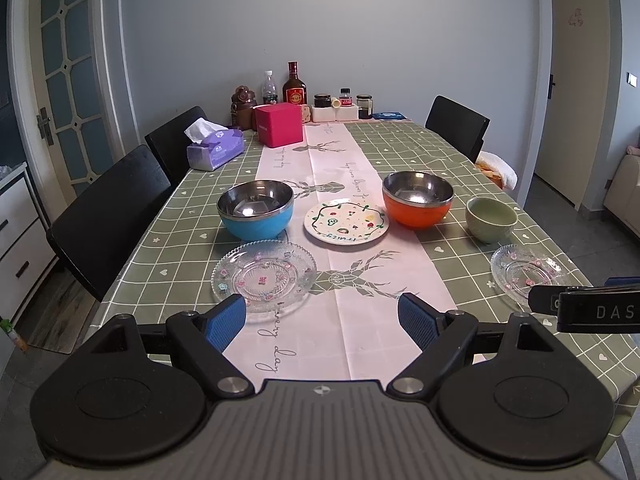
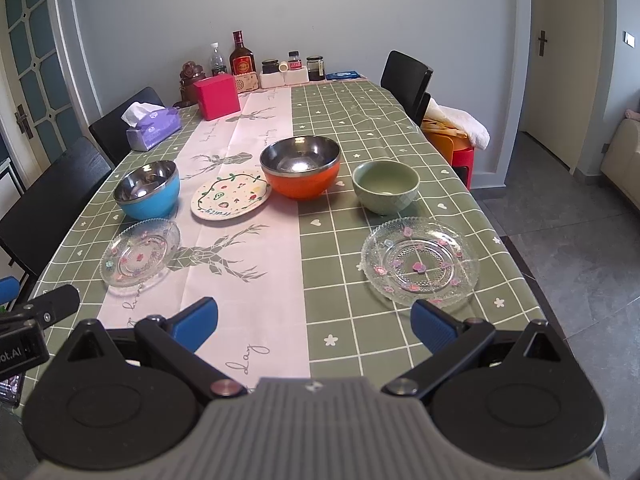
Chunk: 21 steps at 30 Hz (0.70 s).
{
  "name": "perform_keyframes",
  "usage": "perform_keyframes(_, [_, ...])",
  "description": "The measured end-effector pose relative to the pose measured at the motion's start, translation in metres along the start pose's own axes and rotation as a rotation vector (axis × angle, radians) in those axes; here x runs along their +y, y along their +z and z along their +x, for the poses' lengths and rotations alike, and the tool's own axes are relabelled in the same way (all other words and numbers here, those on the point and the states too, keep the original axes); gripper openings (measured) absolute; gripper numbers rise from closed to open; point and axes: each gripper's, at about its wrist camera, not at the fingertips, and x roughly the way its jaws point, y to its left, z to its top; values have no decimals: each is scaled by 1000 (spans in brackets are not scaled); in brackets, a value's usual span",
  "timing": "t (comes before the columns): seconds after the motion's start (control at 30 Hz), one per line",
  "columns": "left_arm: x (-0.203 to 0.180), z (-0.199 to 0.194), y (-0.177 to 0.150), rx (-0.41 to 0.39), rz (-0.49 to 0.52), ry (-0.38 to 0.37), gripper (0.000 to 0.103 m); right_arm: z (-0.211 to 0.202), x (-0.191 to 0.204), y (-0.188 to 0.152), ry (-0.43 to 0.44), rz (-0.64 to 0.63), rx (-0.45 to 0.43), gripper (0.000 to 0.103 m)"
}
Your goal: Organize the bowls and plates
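Green checked tablecloth (image 1: 400,148) carries the dishes: blue bowl (image 1: 256,210), painted plate (image 1: 346,222), orange bowl (image 1: 418,199), green bowl (image 1: 491,219); glass plates at ten (image 1: 264,278) and two o'clock (image 2: 420,266); left gripper (image 1: 322,320) and right gripper (image 2: 314,322) hover level, jaws spread, empty.

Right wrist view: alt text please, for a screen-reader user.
Open right gripper hovers over a table holding two glass plates, a painted plate, and blue, orange and green bowls.
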Motion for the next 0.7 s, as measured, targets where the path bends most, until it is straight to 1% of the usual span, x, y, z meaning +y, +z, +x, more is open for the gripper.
perform_keyframes(0.7, [1,5,1,14,-11,-3,101,6,6,4,0,-26,0,100])
